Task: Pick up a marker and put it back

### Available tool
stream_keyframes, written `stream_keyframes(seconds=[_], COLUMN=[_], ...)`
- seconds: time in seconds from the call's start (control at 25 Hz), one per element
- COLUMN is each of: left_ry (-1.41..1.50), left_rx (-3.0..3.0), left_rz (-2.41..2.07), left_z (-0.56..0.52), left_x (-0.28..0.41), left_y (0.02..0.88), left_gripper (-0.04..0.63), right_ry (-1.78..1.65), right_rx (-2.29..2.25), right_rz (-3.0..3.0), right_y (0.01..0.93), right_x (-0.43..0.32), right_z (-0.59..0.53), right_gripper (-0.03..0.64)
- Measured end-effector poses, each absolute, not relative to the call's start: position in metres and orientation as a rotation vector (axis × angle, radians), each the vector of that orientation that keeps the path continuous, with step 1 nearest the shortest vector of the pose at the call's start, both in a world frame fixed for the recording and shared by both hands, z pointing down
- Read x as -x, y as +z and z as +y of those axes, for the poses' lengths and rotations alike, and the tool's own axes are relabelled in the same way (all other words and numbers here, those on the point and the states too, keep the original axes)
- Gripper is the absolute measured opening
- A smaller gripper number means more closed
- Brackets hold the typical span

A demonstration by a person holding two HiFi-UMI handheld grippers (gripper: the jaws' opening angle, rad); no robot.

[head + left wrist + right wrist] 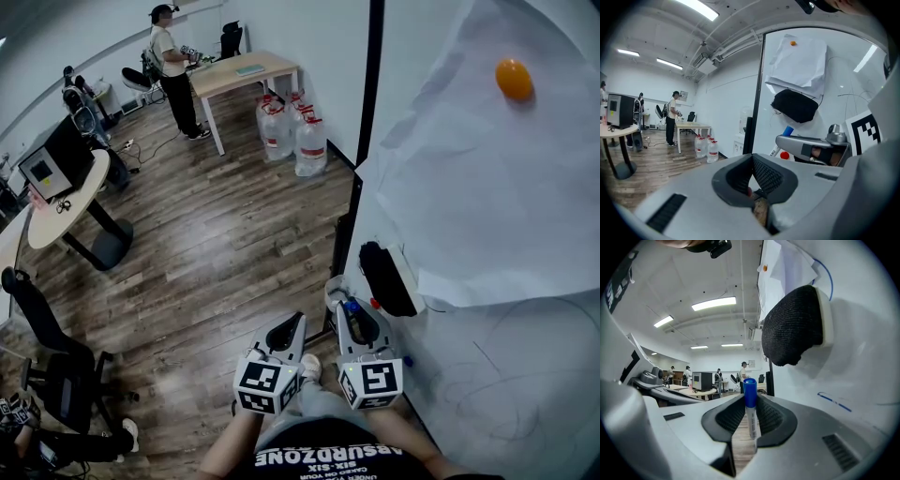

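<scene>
A marker (750, 414) with a blue cap (749, 392) stands upright between the pads of my right gripper (749, 420), which is shut on its white barrel. In the head view that gripper (357, 322) is close to the whiteboard's lower left corner, and the blue cap (352, 307) pokes out at its tip. A black eraser (384, 278) sticks to the board just ahead of it and looms large as the eraser (792, 326) in the right gripper view. A red cap (374, 303) shows beside the jaws. My left gripper (284, 335) hangs beside the right one, its jaws shut and empty (753, 182).
A whiteboard (525, 375) fills the right, with a paper sheet (487, 169) pinned by an orange magnet (514, 79). Water bottles (291, 131) stand by the wall. A table (239, 73), a person (173, 66), a round desk (66, 202) and a chair (47, 347) are on the wood floor.
</scene>
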State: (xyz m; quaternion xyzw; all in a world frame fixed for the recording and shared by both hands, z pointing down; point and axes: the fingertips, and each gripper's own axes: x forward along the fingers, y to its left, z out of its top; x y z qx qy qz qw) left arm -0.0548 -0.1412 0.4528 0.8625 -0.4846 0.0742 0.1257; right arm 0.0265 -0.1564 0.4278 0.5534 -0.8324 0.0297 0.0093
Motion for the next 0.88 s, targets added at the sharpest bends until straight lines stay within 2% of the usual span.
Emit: stream_keyframes(seconds=[0.88], left_ry=[0.224], left_rx=[-2.499], left_rz=[-1.396], left_z=[-0.138], left_x=[0.052], left_y=[0.462], left_gripper=[0.008], right_ry=[0.216], right_rx=[-1.612], right_rz=[-2.553], right_y=[0.472], right_x=[-0.020], right_z=[-0.147], right_gripper=[0.069])
